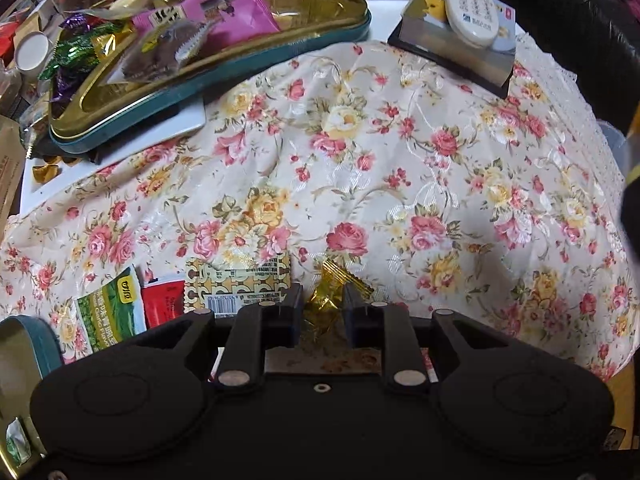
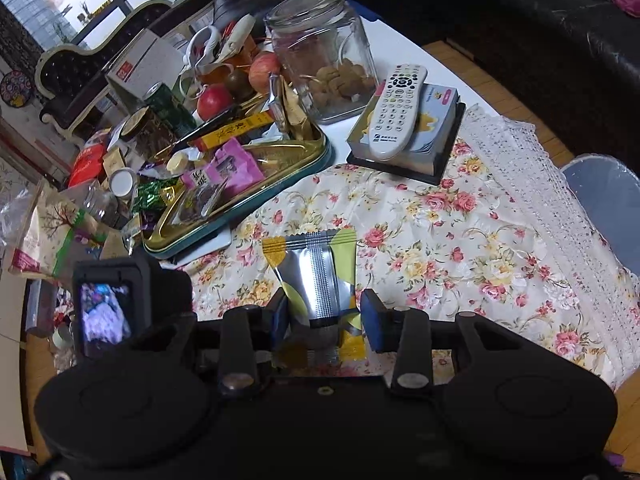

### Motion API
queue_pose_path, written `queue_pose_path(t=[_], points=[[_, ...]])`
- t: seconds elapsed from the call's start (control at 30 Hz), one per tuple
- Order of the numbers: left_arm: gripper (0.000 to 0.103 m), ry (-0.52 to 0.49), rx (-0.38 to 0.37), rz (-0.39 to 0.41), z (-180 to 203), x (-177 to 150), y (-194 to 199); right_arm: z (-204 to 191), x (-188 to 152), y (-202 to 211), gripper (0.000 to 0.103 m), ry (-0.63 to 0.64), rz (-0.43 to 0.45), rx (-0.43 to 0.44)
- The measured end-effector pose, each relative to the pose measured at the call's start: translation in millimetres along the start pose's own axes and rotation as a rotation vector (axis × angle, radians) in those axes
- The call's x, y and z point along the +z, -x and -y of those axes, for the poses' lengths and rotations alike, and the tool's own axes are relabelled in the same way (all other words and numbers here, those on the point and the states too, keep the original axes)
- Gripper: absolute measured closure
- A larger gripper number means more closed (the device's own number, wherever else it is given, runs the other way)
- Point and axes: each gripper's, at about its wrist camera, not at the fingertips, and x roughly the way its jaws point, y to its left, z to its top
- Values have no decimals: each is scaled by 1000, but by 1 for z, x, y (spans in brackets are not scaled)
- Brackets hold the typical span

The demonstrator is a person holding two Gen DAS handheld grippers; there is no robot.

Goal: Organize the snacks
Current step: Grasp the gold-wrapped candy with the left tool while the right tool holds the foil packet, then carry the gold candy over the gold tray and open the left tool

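Observation:
My left gripper [image 1: 323, 304] points down at the floral cloth [image 1: 400, 160], shut on a gold-wrapped candy [image 1: 326, 294] that fills the gap between its pads. Beside it on the cloth lie a patterned packet [image 1: 240, 280], a red packet [image 1: 164, 300] and a green packet [image 1: 110, 308]. My right gripper [image 2: 324, 316] is shut on the lower end of a silver and yellow-green packet [image 2: 316, 264], which sticks up above the cloth. A gold tin with a teal rim [image 2: 256, 204], [image 1: 280, 60] holds a pink packet [image 1: 236, 12] and several wrapped sweets.
A white remote [image 2: 396, 112] lies on a box by the cloth's far edge. A glass jar of biscuits [image 2: 324, 52], apples [image 2: 214, 100] and cans crowd the table behind the tin. A second teal tin [image 1: 36, 340] sits near left. A black sofa [image 2: 520, 20] lies beyond.

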Motion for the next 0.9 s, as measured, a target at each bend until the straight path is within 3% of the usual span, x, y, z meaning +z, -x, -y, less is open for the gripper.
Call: queue_pose_path(t=[0.9], points=[[66, -85, -26, -49, 4, -2, -5, 13, 5, 6, 63, -37, 14, 1]])
